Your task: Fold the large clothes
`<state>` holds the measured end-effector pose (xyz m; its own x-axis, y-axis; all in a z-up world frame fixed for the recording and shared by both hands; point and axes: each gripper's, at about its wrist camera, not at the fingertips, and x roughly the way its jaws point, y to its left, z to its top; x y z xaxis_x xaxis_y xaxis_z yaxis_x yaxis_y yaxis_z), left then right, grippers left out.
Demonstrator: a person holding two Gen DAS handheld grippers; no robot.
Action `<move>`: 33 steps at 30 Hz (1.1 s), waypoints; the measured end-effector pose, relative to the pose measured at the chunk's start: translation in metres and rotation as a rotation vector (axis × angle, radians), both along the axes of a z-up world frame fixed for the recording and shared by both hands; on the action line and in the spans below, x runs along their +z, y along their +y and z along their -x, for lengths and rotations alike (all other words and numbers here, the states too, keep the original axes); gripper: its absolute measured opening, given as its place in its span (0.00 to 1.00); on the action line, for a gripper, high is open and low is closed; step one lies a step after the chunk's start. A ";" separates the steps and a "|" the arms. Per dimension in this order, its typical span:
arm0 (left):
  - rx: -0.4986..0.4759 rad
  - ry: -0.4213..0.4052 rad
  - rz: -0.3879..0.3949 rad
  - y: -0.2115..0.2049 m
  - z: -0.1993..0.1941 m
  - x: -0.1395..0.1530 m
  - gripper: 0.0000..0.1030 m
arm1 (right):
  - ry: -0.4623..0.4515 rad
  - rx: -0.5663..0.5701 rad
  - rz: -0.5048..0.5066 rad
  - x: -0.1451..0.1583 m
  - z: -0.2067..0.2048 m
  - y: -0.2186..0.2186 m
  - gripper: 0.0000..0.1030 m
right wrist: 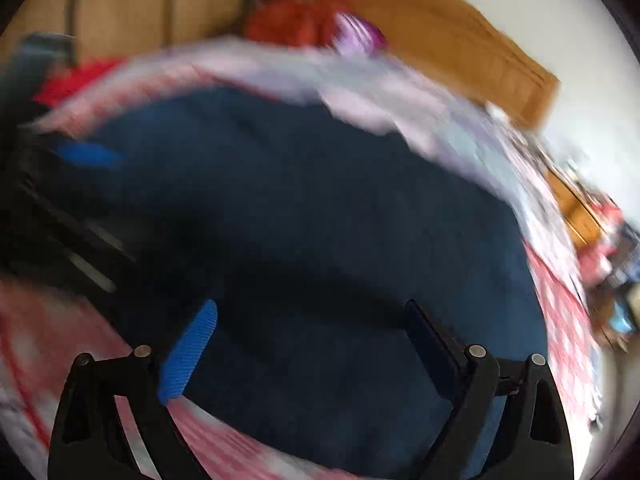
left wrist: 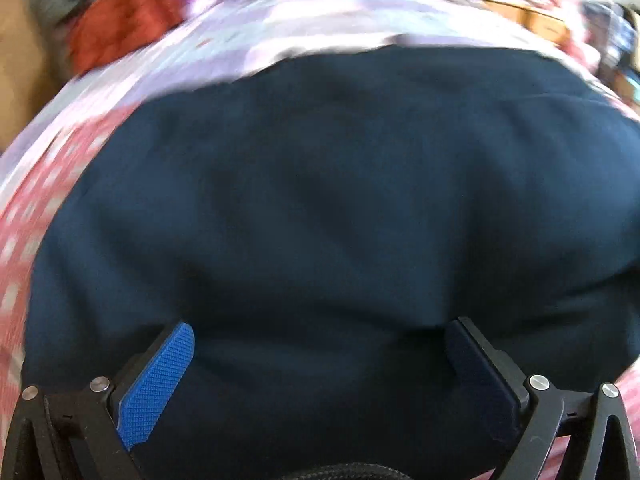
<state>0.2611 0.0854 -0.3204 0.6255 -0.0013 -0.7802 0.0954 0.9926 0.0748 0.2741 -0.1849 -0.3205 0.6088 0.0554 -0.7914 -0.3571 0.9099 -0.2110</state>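
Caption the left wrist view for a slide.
Open left gripper above a dark navy garment spread on a pink-and-lilac bedspread.

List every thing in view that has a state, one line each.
navy garment: spread on the bed, lightly wrinkled.
patterned bedspread: laid out under it.
left gripper: open, empty.
right gripper: open, empty.
red cloth: bunched up.

One navy garment (left wrist: 320, 200), two claws (left wrist: 320, 344)

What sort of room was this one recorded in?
Most likely a bedroom. A dark blue garment lies spread on a pink and lilac patterned bedcover, with what looks like a wooden headboard behind it against a white wall.
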 end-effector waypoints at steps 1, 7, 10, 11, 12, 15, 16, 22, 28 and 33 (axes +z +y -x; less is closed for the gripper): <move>0.066 -0.004 -0.029 0.023 0.003 -0.003 1.00 | 0.004 -0.098 0.011 -0.004 -0.001 -0.041 0.96; 0.108 -0.012 -0.106 0.079 0.002 0.004 1.00 | 0.085 -0.535 0.055 0.004 0.004 -0.194 1.00; 0.217 -0.053 -0.103 0.084 0.002 0.028 1.00 | 0.010 -0.486 0.001 0.032 0.014 -0.182 0.98; 0.226 -0.079 -0.046 0.082 0.003 0.038 1.00 | -0.005 -0.452 -0.019 0.039 0.020 -0.173 0.98; 0.221 -0.093 -0.024 0.077 0.003 0.044 1.00 | -0.017 -0.395 -0.044 0.045 0.015 -0.151 0.98; 0.132 -0.080 0.020 0.031 -0.021 0.053 1.00 | 0.028 -0.224 -0.114 0.050 -0.013 -0.078 0.98; 0.101 -0.071 0.034 0.016 -0.035 0.053 1.00 | 0.045 -0.189 -0.128 0.046 -0.025 -0.052 0.98; 0.080 0.027 0.110 -0.032 -0.122 0.051 1.00 | 0.097 -0.133 -0.240 0.050 -0.119 0.056 0.98; 0.140 0.060 0.096 -0.028 -0.175 0.040 1.00 | 0.104 -0.129 -0.199 0.043 -0.189 0.082 0.98; 0.142 0.105 0.046 -0.026 -0.213 0.012 1.00 | 0.135 -0.142 -0.177 0.012 -0.240 0.089 0.98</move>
